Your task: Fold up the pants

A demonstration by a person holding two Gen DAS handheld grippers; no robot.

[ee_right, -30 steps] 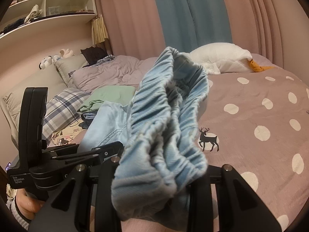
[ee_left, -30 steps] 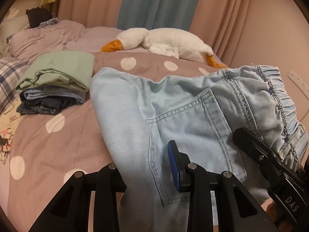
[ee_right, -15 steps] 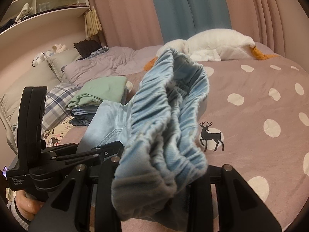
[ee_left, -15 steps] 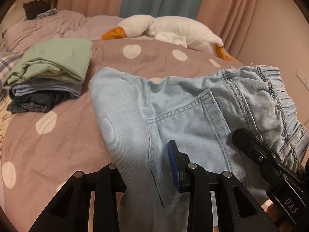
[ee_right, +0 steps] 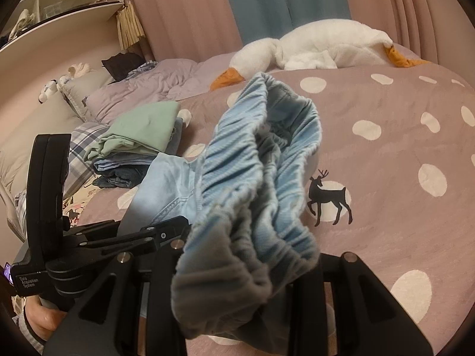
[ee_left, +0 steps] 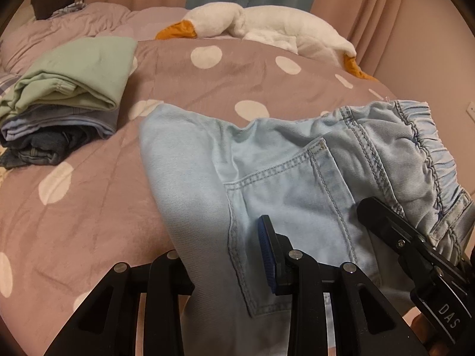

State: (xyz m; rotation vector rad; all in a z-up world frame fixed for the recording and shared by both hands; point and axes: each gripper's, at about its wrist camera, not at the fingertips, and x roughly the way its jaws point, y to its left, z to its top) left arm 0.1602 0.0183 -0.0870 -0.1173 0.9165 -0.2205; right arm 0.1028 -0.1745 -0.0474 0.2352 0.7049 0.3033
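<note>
Light blue denim pants (ee_left: 282, 172) hang between my two grippers above the bed, back pocket facing the left wrist camera. My left gripper (ee_left: 225, 270) is shut on the pants fabric near the pocket; its blue pad (ee_left: 265, 255) shows on the right finger. My right gripper (ee_right: 237, 281) is shut on the bunched elastic waistband (ee_right: 261, 184), which fills the middle of the right wrist view. The right gripper also shows in the left wrist view (ee_left: 415, 252) at the waistband. The left gripper shows at the left of the right wrist view (ee_right: 89, 237).
A pile of folded clothes (ee_left: 68, 89) with a green garment on top lies at the left of the mauve polka-dot bedspread (ee_left: 89, 207). A white goose plush (ee_left: 267, 32) lies at the back. Pillows (ee_right: 44, 124) and shelves (ee_right: 59, 9) are at the left; curtains behind.
Both grippers have moved forward and lower over the bed with the pants held; the folded pile and goose plush appear closer. Both grips are unchanged.
</note>
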